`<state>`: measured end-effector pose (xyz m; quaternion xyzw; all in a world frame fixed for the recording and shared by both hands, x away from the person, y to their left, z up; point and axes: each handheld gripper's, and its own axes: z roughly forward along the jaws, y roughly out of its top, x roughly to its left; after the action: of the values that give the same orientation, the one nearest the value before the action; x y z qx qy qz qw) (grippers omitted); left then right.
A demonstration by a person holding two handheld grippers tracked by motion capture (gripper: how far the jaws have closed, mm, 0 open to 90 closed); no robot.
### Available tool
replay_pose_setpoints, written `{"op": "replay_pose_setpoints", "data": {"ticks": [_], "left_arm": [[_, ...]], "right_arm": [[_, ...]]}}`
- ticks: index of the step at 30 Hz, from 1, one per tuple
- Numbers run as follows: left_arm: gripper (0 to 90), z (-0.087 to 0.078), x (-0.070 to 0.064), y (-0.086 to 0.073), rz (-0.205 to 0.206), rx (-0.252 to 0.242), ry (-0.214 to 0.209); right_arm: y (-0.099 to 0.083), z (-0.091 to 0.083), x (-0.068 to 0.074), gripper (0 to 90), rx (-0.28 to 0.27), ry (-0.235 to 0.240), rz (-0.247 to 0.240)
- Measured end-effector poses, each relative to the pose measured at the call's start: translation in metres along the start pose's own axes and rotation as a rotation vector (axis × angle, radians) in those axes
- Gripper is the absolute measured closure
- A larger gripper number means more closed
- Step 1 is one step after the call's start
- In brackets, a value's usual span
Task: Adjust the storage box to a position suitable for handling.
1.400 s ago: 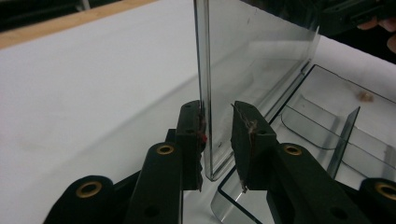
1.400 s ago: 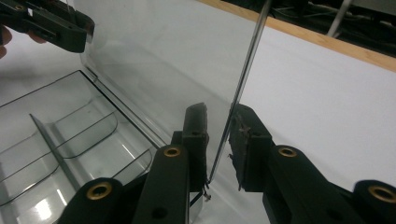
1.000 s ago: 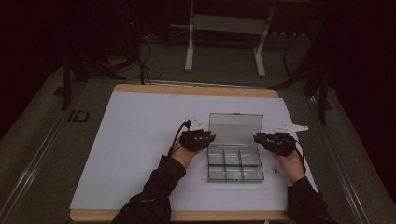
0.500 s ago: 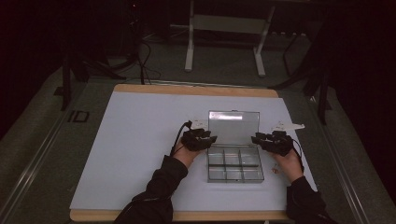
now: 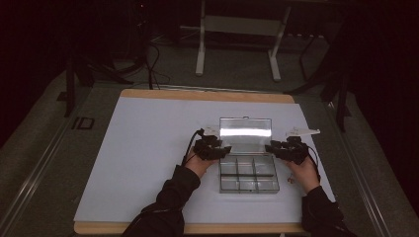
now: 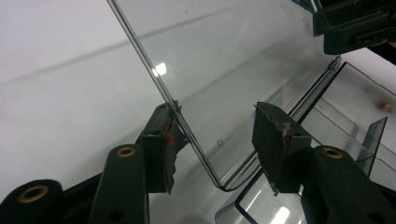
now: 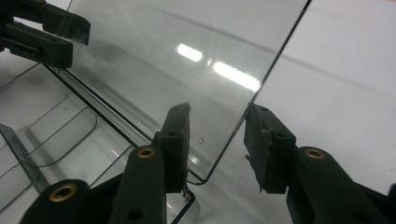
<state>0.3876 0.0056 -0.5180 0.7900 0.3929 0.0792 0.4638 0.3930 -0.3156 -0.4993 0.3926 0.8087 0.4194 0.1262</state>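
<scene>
On the table [image 5: 148, 148] our clear compartment box [image 5: 248, 175] sits near the front edge, its lid [image 5: 245, 129] tilted up behind it. Our left hand-held gripper [image 5: 225, 149] straddles the lid's left edge with jaws apart, one pad just touching; our right hand-held gripper [image 5: 269, 148] straddles the right edge, likewise unclamped. Since neither grips, we judge the smooth lid could slip free and drop, or uneven pushing could skid the light box.

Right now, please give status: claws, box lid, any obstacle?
Left claw open, astride lid's edge. Right claw open, astride opposite edge. Lid raised, box open. Nothing blocking.
</scene>
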Motion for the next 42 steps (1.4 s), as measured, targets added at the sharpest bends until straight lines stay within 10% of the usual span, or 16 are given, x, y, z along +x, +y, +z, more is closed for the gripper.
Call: {"op": "replay_pose_setpoints", "data": {"ticks": [24,33,42], "left_arm": [[38.8,0.009,0.013,-0.004,-0.17,0.023,-0.036],[36.7,0.008,0.009,-0.001,-0.128,0.034,0.001],[10.9,-0.002,0.005,0.003,-0.044,-0.001,-0.044]], "right_arm": [[0.0,0.007,-0.004,58.2,0.053,0.0,0.083],[0.0,0.011,-0.002,56.0,0.071,-0.005,0.08],[0.003,0.007,0.0,50.8,0.087,0.001,0.062]]}}
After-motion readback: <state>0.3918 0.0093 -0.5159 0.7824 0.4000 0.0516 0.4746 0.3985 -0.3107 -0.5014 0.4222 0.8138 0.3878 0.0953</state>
